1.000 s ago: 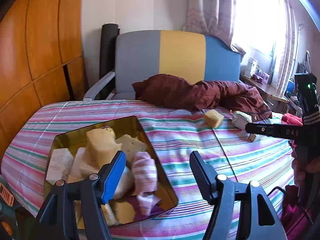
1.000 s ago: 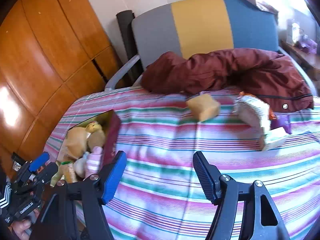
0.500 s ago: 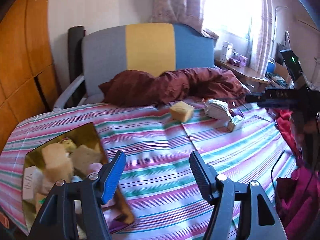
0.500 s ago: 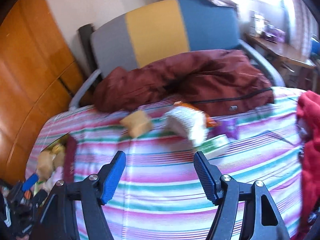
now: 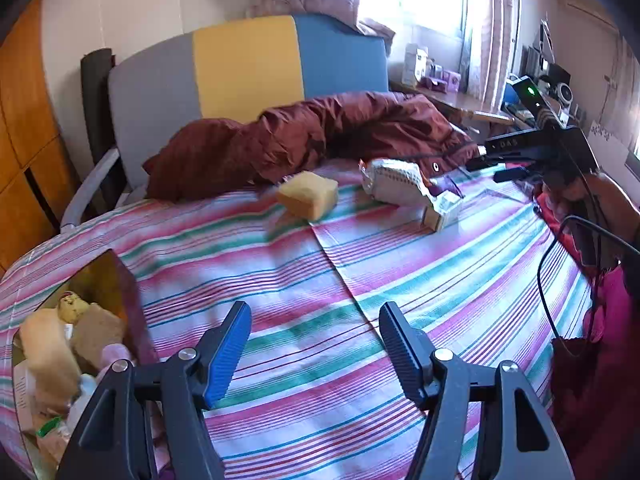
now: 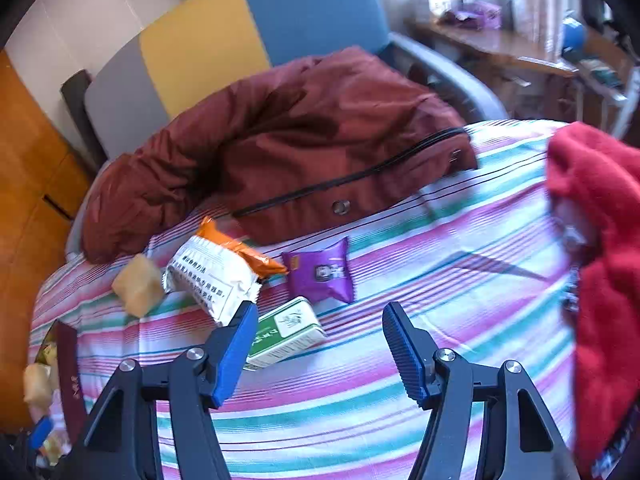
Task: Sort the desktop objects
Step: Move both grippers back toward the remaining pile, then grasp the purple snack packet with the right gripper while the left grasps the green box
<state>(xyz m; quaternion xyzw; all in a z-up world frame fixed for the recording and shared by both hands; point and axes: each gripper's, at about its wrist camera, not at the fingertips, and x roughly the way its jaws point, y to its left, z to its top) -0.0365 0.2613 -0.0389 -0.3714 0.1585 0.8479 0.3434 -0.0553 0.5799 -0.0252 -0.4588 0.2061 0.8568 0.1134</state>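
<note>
- Nearest to us, our left gripper [image 5: 314,338] hangs over bare striped cloth [image 5: 360,280] with its jaws apart and nothing between them.
- Just to its left, at the near left corner, sits the gold-lined box [image 5: 108,280], already loaded with yellow sponge blocks [image 5: 48,352] and other small pieces we cannot name.
- Our right gripper [image 6: 318,338] also stands with jaws apart and nothing clamped; they have just been closing a little. Its blue left pad overlaps the near corner of the green-and-white carton [image 6: 286,332] in the picture, but we cannot tell whether it touches.
- That carton lies flat on the cloth, close to the white snack packet [image 6: 212,280], which rests partly over an orange packet [image 6: 240,246].
- Right of those, a purple sachet [image 6: 320,272] lies by itself, just beyond the carton.
- Left of the white packet a loose yellow sponge [image 6: 138,290] sits on the stripes, apart from the box.
- At the near right, a red fleece garment [image 6: 600,260] is heaped at the edge of the cloth.
- Farther back, a maroon jacket [image 6: 300,148] sprawls across the far side, its hem just beside the packets.
- Behind it rises a chair back [image 5: 248,68] in grey, yellow and blue panels.
- In the left wrist view our right gripper appears far right, above the cloth's edge.
</note>
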